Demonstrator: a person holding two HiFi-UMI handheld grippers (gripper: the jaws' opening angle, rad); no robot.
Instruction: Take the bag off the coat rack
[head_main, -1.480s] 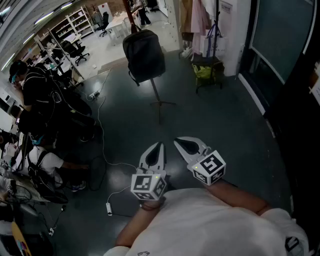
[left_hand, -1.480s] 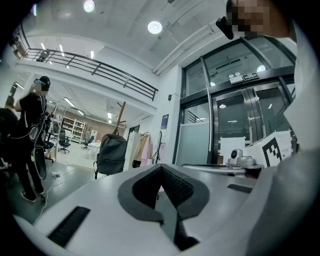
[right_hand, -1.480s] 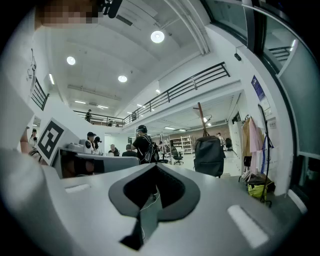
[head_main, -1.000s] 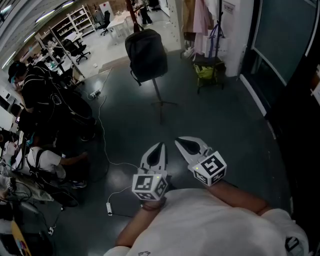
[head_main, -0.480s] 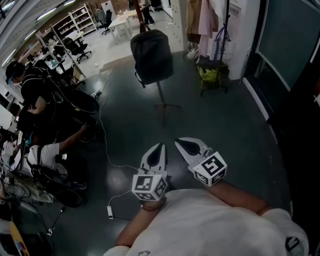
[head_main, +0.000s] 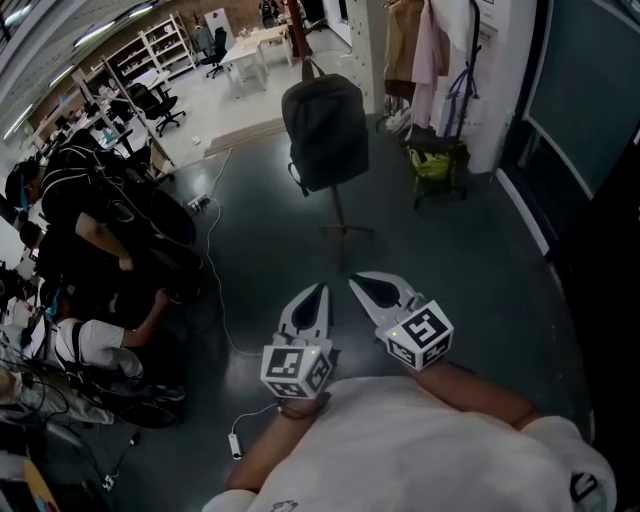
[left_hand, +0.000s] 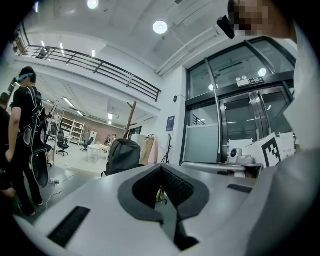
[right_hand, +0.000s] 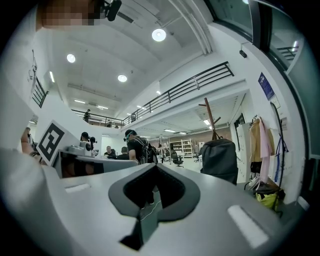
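Note:
A dark grey backpack (head_main: 325, 132) hangs from a wooden coat rack whose thin pole (head_main: 337, 208) stands on the dark floor well ahead of me. The same bag (left_hand: 121, 156) appears left of centre in the left gripper view, and the bag (right_hand: 219, 160) sits right of centre in the right gripper view. My left gripper (head_main: 320, 290) and right gripper (head_main: 356, 282) are held side by side close to my chest, far short of the bag. Both have their jaws together with nothing between them.
People (head_main: 95, 215) stand and crouch at the left beside bags and gear. A white cable (head_main: 215, 290) runs across the floor to a power strip (head_main: 237, 445). Another rack with hanging clothes (head_main: 430, 45) and a yellow-green bag (head_main: 433, 163) stand at the right, near a glass wall (head_main: 585, 90).
The bag and rack have drifted down and to the right in the head view and look larger, as I come closer. Both grippers keep their pose.

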